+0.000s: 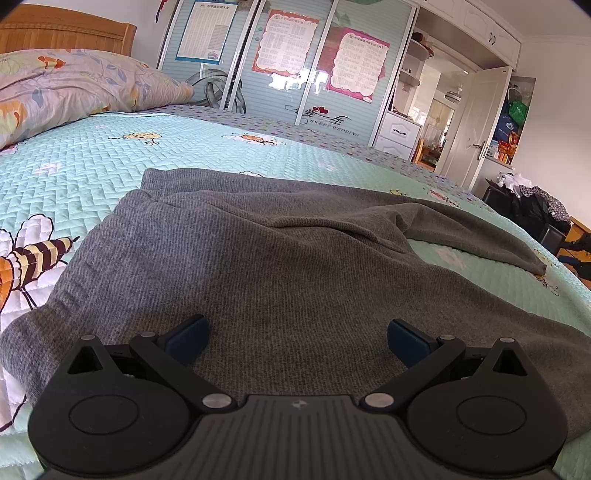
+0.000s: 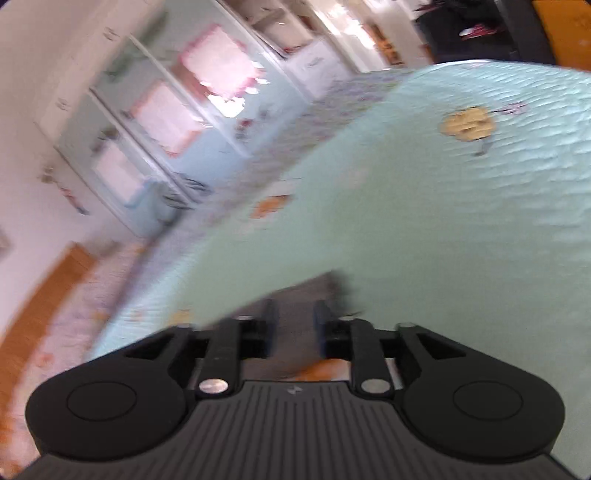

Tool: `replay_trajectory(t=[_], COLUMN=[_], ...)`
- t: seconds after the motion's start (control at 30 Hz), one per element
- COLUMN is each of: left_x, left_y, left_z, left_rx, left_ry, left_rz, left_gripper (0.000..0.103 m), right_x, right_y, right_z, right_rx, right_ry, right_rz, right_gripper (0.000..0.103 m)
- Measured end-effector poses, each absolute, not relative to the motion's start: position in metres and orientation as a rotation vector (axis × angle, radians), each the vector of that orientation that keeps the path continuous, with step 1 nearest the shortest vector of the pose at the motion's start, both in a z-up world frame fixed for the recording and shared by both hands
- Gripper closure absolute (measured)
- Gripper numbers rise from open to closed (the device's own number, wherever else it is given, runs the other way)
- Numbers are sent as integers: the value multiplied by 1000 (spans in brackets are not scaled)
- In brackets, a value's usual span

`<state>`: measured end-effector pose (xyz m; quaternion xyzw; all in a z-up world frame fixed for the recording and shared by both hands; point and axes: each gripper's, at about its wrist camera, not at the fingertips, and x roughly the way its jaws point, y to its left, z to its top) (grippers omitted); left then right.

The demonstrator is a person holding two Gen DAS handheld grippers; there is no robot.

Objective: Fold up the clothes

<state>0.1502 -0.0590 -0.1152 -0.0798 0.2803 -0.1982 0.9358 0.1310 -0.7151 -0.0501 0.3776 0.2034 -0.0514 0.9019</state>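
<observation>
— Left wrist view first, going from the left edge: what's there?

— A floral pillow lies against a wooden headboard, on a mint-green quilted bedspread with bee prints. Spread over the middle of that bedspread is the grey knitted sweater, lying mostly flat, with one sleeve trailing out to the right.

— And the claw?

— The left gripper is low over the near part of the sweater, its dark blue pads set wide apart with nothing between them. I can't tell whether they touch the fabric.

— Behind the bed?

— A pale blue sliding-door wardrobe with pink-bordered posters, then a white open door, and at the far right a dark pile of bags and clothes on the floor.

— Right wrist view?

— Heavily blurred and tilted. The wardrobe is at upper left and the mint bedspread fills the right side. The right gripper has its jaws narrowed to a small gap. A strip of the grey sweater runs up between the fingers to just beyond the tips, but the blur keeps me from telling whether the pads actually pinch it.
</observation>
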Motion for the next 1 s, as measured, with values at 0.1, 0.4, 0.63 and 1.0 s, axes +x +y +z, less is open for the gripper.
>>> replay_trajectory(t=[0.1, 0.4, 0.63, 1.0], left_x=[150, 150, 149, 155], left_y=[-58, -52, -48, -41], left_z=[-115, -116, -116, -116], left_rx=[-170, -201, -228, -252], left_ry=[570, 562, 556, 553], left_rz=[-408, -419, -429, -439], left_gripper=[1, 1, 1, 1], right_x=[146, 199, 191, 111], right_y=[-685, -659, -650, -645], right_z=[-64, -125, -109, -114], right_rx=[834, 1217, 1182, 1266], right_ry=[506, 498, 422, 409], right_rz=[-116, -169, -300, -340], right_gripper=[62, 62, 99, 66])
